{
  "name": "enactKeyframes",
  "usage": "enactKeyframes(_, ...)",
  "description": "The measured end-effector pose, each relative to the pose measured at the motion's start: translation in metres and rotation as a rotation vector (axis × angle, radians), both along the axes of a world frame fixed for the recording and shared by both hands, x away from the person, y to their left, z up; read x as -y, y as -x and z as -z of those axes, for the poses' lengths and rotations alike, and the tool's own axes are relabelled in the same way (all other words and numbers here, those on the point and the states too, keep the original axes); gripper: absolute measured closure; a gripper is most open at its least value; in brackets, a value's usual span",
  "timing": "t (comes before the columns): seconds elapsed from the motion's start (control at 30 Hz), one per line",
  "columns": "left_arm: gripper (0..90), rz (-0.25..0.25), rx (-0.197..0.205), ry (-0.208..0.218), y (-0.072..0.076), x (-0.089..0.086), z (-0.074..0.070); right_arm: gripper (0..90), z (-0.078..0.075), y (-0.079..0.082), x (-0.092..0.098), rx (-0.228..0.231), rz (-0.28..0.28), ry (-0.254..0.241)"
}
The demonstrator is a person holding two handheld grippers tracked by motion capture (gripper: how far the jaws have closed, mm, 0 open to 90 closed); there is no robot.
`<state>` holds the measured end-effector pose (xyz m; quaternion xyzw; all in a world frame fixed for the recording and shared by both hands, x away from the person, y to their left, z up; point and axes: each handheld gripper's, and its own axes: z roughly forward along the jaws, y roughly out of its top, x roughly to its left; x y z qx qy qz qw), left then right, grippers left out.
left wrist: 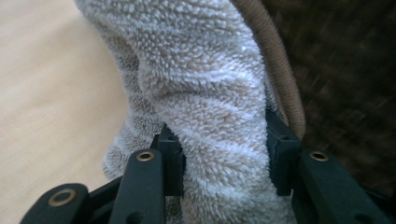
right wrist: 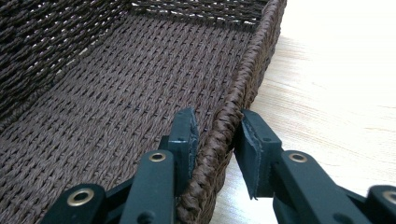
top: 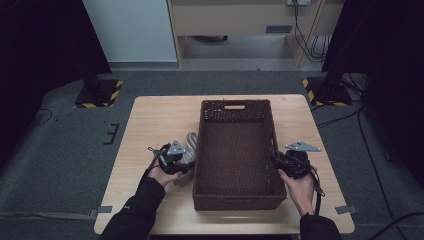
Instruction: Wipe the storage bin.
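A dark brown woven basket stands in the middle of the wooden table. Against its left wall lies a fluffy grey-beige cloth item with a tan ribbed edge. My left gripper is shut on it. In the left gripper view the pile bulges between the pads of the left gripper. My right gripper sits at the basket's right wall. In the right gripper view the right gripper straddles the basket's rim, one pad inside, one outside, both pressing on it. The basket's inside holds nothing.
The table's bare wood runs along the far left and down the right side. On the grey floor behind the table stand two posts on yellow-and-black striped bases. Cables trail on the floor at the right.
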<state>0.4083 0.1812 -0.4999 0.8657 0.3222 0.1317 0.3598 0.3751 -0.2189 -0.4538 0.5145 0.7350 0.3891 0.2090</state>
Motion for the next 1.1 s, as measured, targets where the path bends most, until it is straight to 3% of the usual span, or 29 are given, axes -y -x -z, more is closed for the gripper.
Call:
enactKeyframes(0.07, 57.9, 0.001, -0.014, -0.008, 0.001, -0.001, 0.004, 68.4, 0.0, 0.0, 0.0, 0.001, 0.0, 0.0)
enactKeyframes(0.2, 58.0, -0.021, -0.025, 0.043, 0.002, -0.009, -0.003, 68.8, 0.0, 0.0, 0.0, 0.002, 0.006, 0.005)
enactKeyframes(0.3, 58.0, -0.03, 0.008, 0.116, 0.007, -0.019, -0.016, 69.7, -0.001, 0.001, -0.002, 0.006, 0.011, 0.027)
enactKeyframes(0.43, 57.9, -0.009, 0.058, 0.172, 0.014, -0.02, -0.034, 69.9, -0.001, -0.002, -0.002, 0.005, 0.02, 0.028)
enactKeyframes(0.47, 57.8, 0.004, 0.072, 0.161, 0.016, -0.018, -0.037, 69.9, -0.001, -0.003, -0.002, 0.005, 0.025, 0.03)
enactKeyframes(0.57, 57.5, 0.031, 0.064, 0.116, 0.018, -0.008, -0.031, 69.9, -0.001, -0.004, -0.003, 0.008, 0.027, 0.034)
enactKeyframes(0.8, 57.5, 0.043, -0.003, 0.016, 0.012, 0.001, -0.001, 69.6, -0.001, -0.004, -0.002, 0.008, 0.027, 0.02)
enactKeyframes(0.97, 57.8, 0.006, -0.028, 0.06, 0.011, -0.007, -0.001, 70.0, -0.001, -0.004, -0.002, 0.008, 0.034, 0.033)
enactKeyframes(1.1, 57.8, -0.013, 0.007, 0.135, 0.015, -0.016, -0.02, 70.0, -0.001, -0.006, -0.001, 0.01, 0.037, 0.039)
